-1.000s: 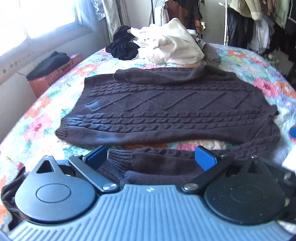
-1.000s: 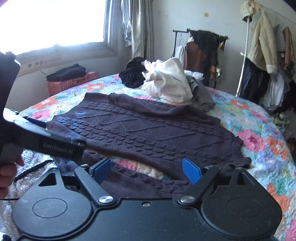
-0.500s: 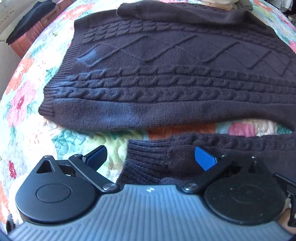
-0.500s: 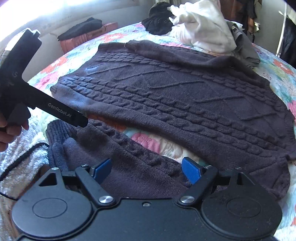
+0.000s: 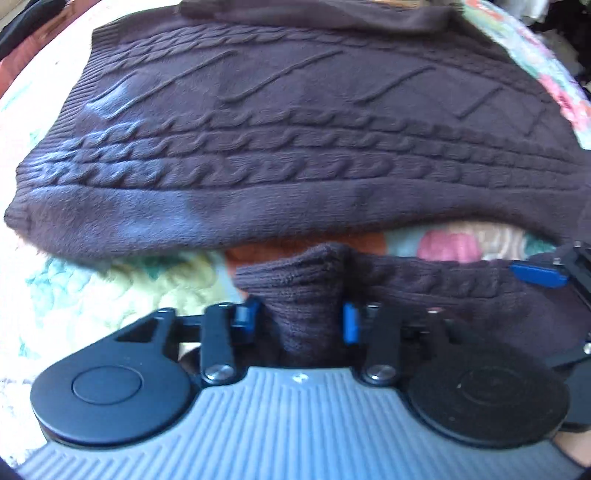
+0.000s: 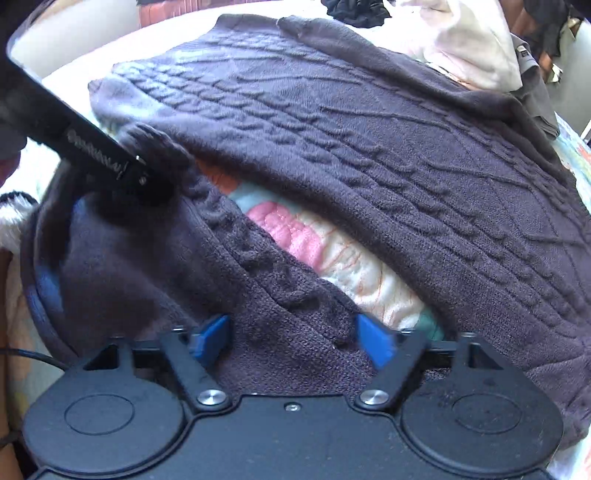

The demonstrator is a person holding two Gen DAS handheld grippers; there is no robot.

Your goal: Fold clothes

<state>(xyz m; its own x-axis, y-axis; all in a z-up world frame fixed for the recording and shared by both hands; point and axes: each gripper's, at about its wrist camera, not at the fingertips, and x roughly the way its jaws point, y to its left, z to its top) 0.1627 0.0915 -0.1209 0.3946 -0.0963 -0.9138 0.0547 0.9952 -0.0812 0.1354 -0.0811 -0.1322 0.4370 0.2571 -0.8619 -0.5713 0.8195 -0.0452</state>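
A dark purple-brown cable-knit sweater (image 5: 295, 147) lies spread flat on the bed, its body also filling the right wrist view (image 6: 388, 155). Its near sleeve (image 5: 436, 291) runs across the front, apart from the body. My left gripper (image 5: 297, 319) is closing and pinches the ribbed cuff (image 5: 306, 273), which bunches up between the blue pads. One of its black fingers (image 6: 96, 151) shows in the right wrist view, at the cuff. Farther along the sleeve (image 6: 266, 288), my right gripper (image 6: 291, 338) is closing with the knit between its pads, not pinched.
A floral quilt (image 5: 110, 291) covers the bed and shows in the gap between sleeve and body (image 6: 332, 254). At the far end lie a pile of white clothes (image 6: 465, 44), a black garment (image 6: 354, 11) and a grey one (image 6: 535, 88).
Both grippers have dropped down onto the near sleeve. The left jaws went from wide open to pinching the cuff, which has bunched up. The right jaws have narrowed around the sleeve.
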